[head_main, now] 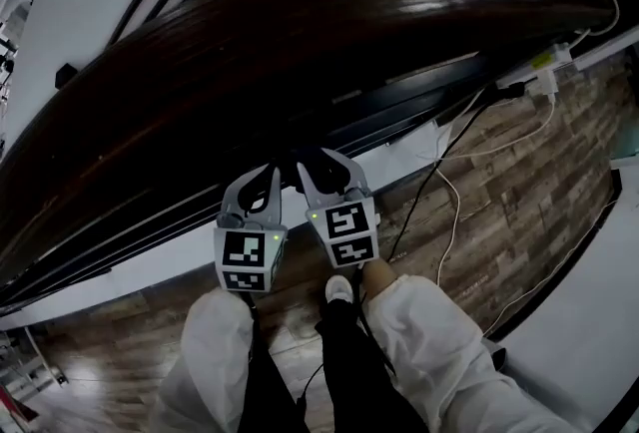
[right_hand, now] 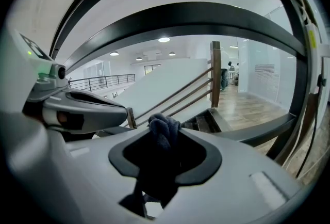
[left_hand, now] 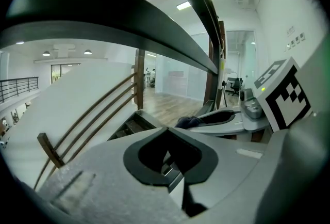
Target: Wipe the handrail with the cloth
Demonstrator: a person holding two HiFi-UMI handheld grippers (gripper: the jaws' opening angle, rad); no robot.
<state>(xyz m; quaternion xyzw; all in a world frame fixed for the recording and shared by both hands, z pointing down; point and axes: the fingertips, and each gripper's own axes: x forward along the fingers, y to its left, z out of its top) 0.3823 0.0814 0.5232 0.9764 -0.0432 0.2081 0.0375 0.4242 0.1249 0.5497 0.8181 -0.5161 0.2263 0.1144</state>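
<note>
Plank floor (head_main: 559,154), white cable (head_main: 456,205), black cable (head_main: 424,184)

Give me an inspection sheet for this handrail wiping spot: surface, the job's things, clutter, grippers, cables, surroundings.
Surface: dark wooden handrail, glossy, curving across the head view; no dirt can be made out.
Job's things: dark cloth, bunched at the right gripper's jaw tips; contact with the rail cannot be told.
Clutter: nothing seen.
Grippers: right hand-held gripper shut on the cloth; left hand-held gripper shut, empty; they sit side by side below the rail.
Cables: white cable and black cable trail over the floor from near a power strip.
Surroundings: wood-plank floor; slanted stair railing.
</note>
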